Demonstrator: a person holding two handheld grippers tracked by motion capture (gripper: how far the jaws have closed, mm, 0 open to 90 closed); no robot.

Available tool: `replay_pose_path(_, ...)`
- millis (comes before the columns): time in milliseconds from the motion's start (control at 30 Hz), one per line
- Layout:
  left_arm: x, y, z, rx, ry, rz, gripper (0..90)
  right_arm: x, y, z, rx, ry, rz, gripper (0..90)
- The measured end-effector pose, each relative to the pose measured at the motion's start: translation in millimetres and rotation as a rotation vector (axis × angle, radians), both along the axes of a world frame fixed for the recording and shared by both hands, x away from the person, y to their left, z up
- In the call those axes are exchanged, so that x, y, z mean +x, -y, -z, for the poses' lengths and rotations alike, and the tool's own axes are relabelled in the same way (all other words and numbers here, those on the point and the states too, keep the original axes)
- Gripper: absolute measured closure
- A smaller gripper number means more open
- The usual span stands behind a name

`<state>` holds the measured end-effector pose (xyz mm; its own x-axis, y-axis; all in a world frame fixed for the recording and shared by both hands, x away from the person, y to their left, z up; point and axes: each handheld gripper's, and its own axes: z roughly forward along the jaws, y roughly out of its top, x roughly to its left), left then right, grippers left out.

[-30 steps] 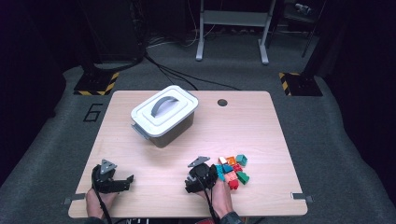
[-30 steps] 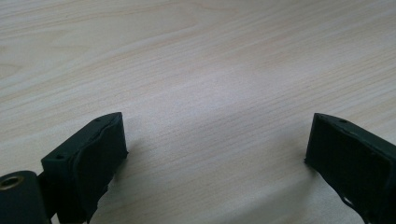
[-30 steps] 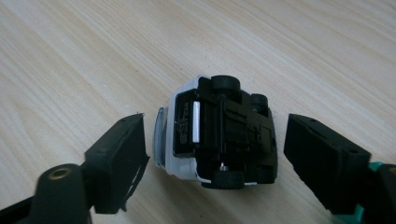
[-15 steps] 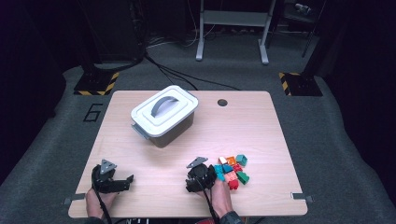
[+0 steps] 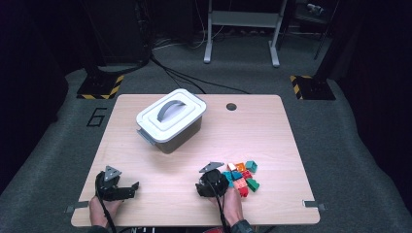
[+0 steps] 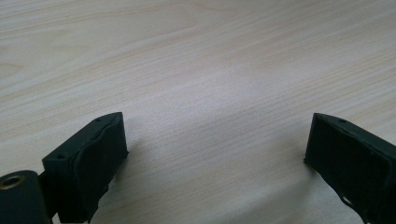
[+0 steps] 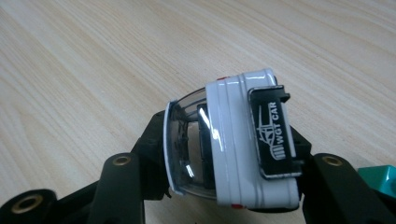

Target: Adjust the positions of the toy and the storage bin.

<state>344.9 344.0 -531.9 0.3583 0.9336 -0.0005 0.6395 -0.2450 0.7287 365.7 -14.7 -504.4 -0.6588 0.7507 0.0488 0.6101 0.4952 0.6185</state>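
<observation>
A white toy car (image 7: pixel 243 140) marked "WGT CAR" is clamped between the jaws of the right gripper (image 5: pixel 212 183), low over the table (image 5: pixel 272 136) beside a heap of coloured bricks (image 5: pixel 243 175). The left gripper (image 5: pixel 115 187) is held wide open with nothing between its jaws. A lidded grey box (image 5: pixel 170 121) is seen behind

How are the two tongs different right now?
The left tongs are wide open with nothing between the jaws, just bare table; the right tongs are closed on a small white toy car. The left tongs sit by the table's left corner; the right tongs sit beside the pile of coloured blocks. Both have black jaws.
</observation>
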Motion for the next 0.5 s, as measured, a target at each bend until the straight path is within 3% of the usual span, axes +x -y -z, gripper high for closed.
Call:
replay_pose_path(167, 0.0, 0.0, 0.0, 0.0, 0.0, 0.0, 5.3, 0.4, 7.3, -10.1, 0.041, 0.008, 0.006, 49.2)
replay_pose_path(333, 0.0, 0.0, 0.0, 0.0, 0.0, 0.0, 5.3, 0.6, 17.4, -30.4, 0.091, 0.023, 0.023, 49.2)
replay_pose_path(500, 0.0, 0.0, 0.0, 0.0, 0.0, 0.0, 5.3, 3.0, 37.5, -50.1, 0.109, 0.051, 0.046, 49.2)
